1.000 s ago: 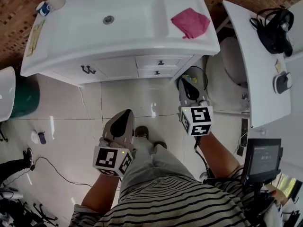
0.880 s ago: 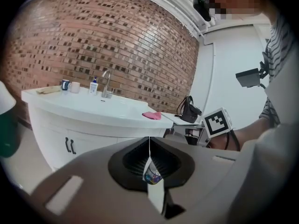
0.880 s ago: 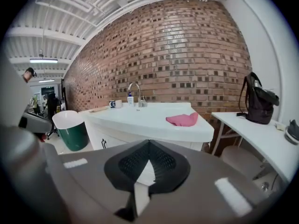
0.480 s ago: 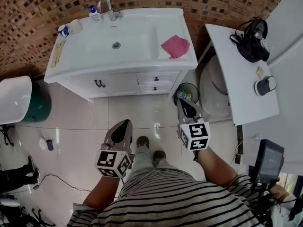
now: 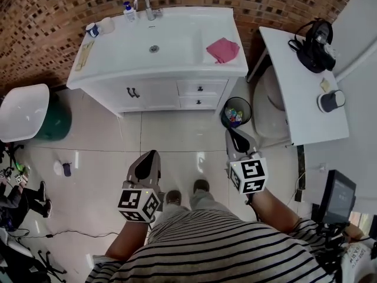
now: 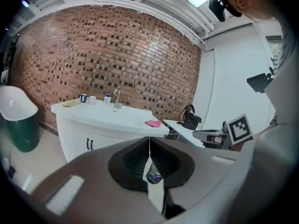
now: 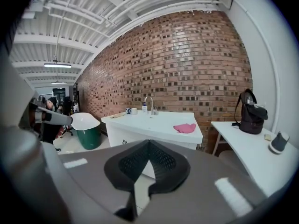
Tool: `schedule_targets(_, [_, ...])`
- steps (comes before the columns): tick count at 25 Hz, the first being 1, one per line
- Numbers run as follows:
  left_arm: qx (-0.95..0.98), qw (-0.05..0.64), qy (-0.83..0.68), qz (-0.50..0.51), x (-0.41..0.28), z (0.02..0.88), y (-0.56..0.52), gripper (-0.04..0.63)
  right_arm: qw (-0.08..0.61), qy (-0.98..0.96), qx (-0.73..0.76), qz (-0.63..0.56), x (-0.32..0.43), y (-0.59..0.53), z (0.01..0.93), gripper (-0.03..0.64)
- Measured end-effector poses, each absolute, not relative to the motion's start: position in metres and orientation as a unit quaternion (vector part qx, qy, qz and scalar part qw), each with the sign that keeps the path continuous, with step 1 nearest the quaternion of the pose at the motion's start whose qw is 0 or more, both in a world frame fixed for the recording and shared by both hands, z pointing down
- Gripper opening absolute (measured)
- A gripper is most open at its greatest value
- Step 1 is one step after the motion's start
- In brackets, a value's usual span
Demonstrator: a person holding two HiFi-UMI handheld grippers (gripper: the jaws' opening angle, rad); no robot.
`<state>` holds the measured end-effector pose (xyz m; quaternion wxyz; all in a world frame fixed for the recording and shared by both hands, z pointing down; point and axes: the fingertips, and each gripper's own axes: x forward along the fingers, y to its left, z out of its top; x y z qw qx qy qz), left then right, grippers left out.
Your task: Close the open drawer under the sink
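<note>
The person's striped shirt [image 5: 224, 246] fills the bottom of the head view, and both forearms reach forward over the tiled floor [image 5: 177, 134]. The left tool [image 5: 153, 155] hangs above the floor just ahead of the left shoe [image 5: 173, 197]. Its own view shows the two jaws pressed together at the tips, with only a thin slit below them and nothing gripped. The right tool [image 5: 234, 135] is held a little farther forward, near a small round bin [image 5: 236, 112]. Its jaws also meet at the tips and hold nothing. Both tools are well apart from the cabinet [image 5: 150, 96].

That white cabinet stands beyond them, under the sink [image 5: 171, 43]. At its right end sit the upper drawer [image 5: 200, 89] and, directly below it, the lower drawer [image 5: 198, 102], each with a dark knob. From the head view both fronts look level with the cabinet face, and neither juts out. The bin stands just beside the cabinet's right corner.

A pink cloth [image 5: 222, 49] lies on the right of the sink top. A faucet [image 5: 143, 3], a small bottle [image 5: 127, 10] and two cups [image 5: 99, 27] stand along its back. To the right, a white surface [image 5: 300, 93] carries a black bag [image 5: 315, 43]. To the left stands a green tub [image 5: 56, 119]. A brick wall [image 5: 47, 16] closes the scene behind.
</note>
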<state>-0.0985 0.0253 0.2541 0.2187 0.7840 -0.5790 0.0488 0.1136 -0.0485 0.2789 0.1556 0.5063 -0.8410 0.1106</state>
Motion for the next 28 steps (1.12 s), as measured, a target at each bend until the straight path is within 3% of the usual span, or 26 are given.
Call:
schedule_targets(9, [0.802, 0.202, -0.561, 0.028, -0.135, 0.235, 0.081, 0.021, 0.149, -0.828, 0.532, 0.097, 0.080, 0.016, 0.260, 0.000])
schedule_targets(20, [0.824, 0.204, -0.527, 0.043, -0.221, 0.243, 0.170, 0.021, 0.152, -0.821, 0.543, 0.093, -0.024, 0.126, 0.252, 0.000])
schedule_targets(28, [0.810, 0.230, -0.538, 0.042, -0.236, 0.260, 0.196, 0.021, 0.170, -0.815, 0.543, 0.111, -0.033, 0.162, 0.268, 0.000])
